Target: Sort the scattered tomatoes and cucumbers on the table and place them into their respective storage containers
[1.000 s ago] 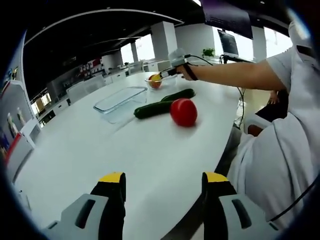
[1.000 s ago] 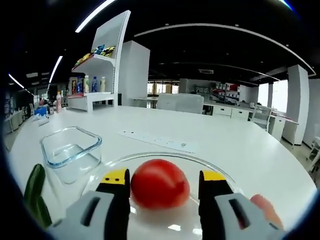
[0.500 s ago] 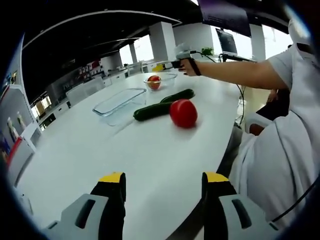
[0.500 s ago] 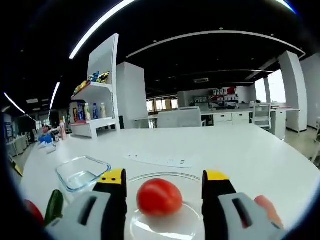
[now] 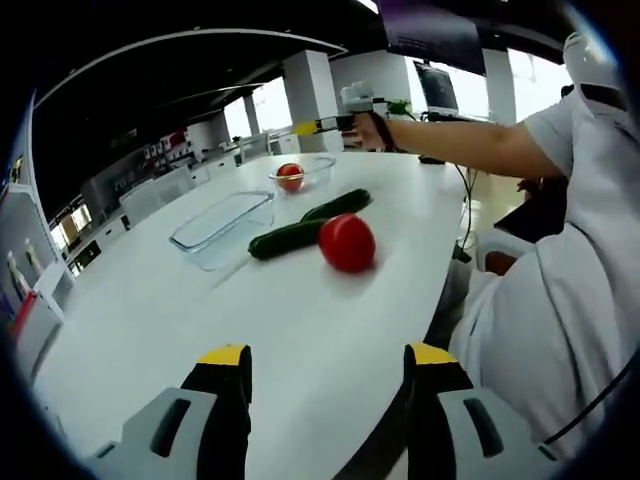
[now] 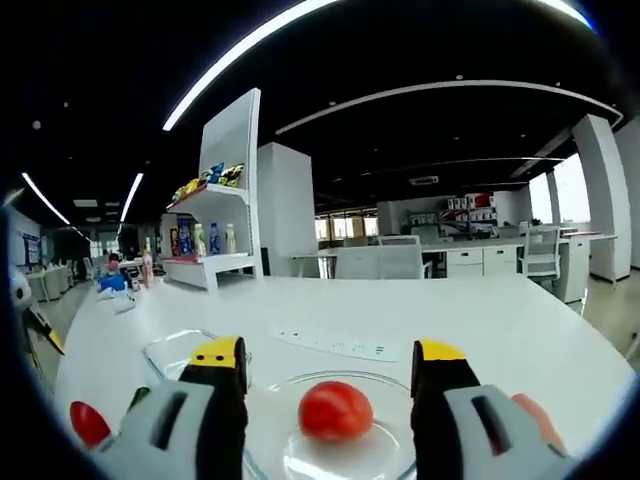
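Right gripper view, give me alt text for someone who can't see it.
The open right gripper hangs above a round glass bowl holding one tomato on a white table. Another tomato lies at lower left, near a rectangular glass container.

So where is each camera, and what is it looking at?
Left gripper view: low over the near table, facing two cucumbers, a tomato; the person's arm shows, own fingers open.
Right gripper view: above the round bowl, facing shelves; own fingers open.
Both share the bowl's tomato and the glass dish.
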Available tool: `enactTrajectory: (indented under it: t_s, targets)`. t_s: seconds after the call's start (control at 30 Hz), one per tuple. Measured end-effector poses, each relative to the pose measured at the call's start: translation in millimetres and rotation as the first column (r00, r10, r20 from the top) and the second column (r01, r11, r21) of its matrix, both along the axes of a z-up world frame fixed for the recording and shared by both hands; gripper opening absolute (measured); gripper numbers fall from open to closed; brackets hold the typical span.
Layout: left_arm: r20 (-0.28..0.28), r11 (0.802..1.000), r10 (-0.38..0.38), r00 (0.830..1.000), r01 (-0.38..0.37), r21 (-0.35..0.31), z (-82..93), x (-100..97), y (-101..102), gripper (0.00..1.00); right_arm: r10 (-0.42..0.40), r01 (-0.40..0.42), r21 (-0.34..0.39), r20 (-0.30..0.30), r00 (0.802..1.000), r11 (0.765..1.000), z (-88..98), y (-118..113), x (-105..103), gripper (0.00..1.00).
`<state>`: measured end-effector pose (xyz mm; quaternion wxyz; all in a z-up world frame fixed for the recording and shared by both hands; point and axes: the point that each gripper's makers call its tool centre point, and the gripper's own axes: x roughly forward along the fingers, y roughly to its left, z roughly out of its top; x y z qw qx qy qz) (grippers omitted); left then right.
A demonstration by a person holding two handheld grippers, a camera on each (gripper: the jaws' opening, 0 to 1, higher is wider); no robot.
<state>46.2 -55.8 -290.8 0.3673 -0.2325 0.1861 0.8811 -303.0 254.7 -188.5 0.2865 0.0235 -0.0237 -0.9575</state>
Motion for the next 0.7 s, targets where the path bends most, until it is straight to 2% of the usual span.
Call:
enactTrajectory:
  t_s: [0.1,0.17,0.23,0.37,0.53,0.7]
  targets:
    - [0.007,1.000,0.005,1.000,-0.005,-0.005,-2.8,-1.3,-1.2,0.61,0.039,-0.038,0.025,-0.014,0.999,0.999,4.7,-7.5,10.3,0.65]
    - [0.010,1.000,0.000,1.000,0.000,0.000,-2.9,-0.9,0.3,0.61,0.067,-0.066,0.029,-0.019,0.998,0.997,5.3,-14.7,24.6,0.66]
    - [0.011,1.000,-0.015,1.000,0.015,0.017,-0.9,0.7,4.4,0.61,0.098,-0.097,0.059,-0.024,0.995,0.994,2.9,-19.6,25.1,0.69]
    - [0.007,0.999,-0.027,1.000,0.027,0.023,1.3,1.6,7.4,0.61,0.143,-0.140,0.102,-0.020,0.989,0.985,2.8,-33.4,42.5,0.67]
    - [0.007,1.000,-0.019,1.000,0.019,0.014,-0.3,0.5,3.7,0.61,0.261,-0.256,0.126,-0.021,0.965,0.958,5.2,-61.8,68.7,0.67]
    - [0.011,1.000,-0.010,1.000,0.010,0.013,-2.3,1.2,1.3,0.61,0.337,-0.329,0.150,-0.030,0.941,0.932,8.4,-82.4,90.1,0.68]
